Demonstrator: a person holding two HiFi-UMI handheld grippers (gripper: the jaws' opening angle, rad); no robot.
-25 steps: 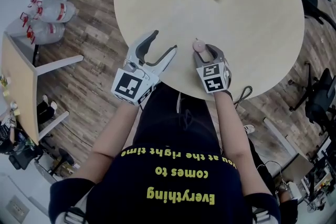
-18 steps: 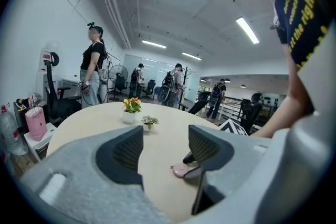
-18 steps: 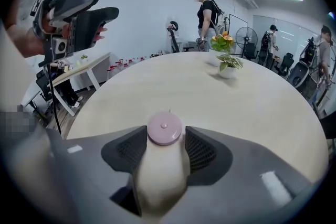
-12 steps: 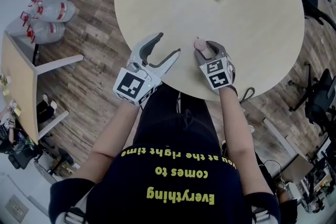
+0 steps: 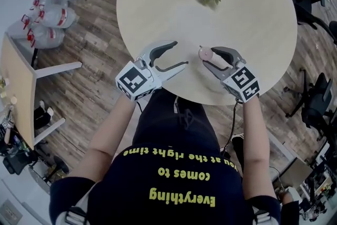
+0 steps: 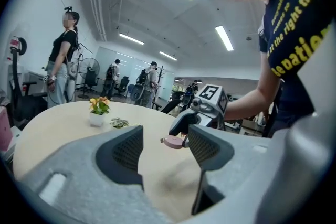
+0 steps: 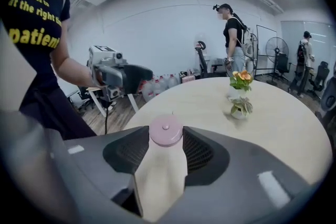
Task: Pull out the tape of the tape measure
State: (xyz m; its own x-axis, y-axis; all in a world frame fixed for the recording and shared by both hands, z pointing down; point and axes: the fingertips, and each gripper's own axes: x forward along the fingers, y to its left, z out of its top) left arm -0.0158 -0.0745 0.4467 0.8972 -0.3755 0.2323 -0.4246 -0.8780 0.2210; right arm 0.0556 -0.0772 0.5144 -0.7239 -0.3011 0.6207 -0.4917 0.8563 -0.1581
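My right tongs (image 5: pixel 206 55) are clamped on the pink tape measure (image 7: pixel 166 130), gripping its rim with only their tips, near the table's (image 5: pixel 247 23) front edge. My left tongs (image 5: pixel 178 55) stand wide apart and empty, aimed at it from nearby. The tab (image 6: pixel 161 140) looks tiny, so I may miss it or bump the tape measure. With such a shallow hold, a sideways tug could twist it free.

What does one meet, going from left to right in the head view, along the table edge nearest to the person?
left gripper, jaws apart and empty → pink tape measure, lying on the table → right gripper, its jaws closed on the tape measure at their tips
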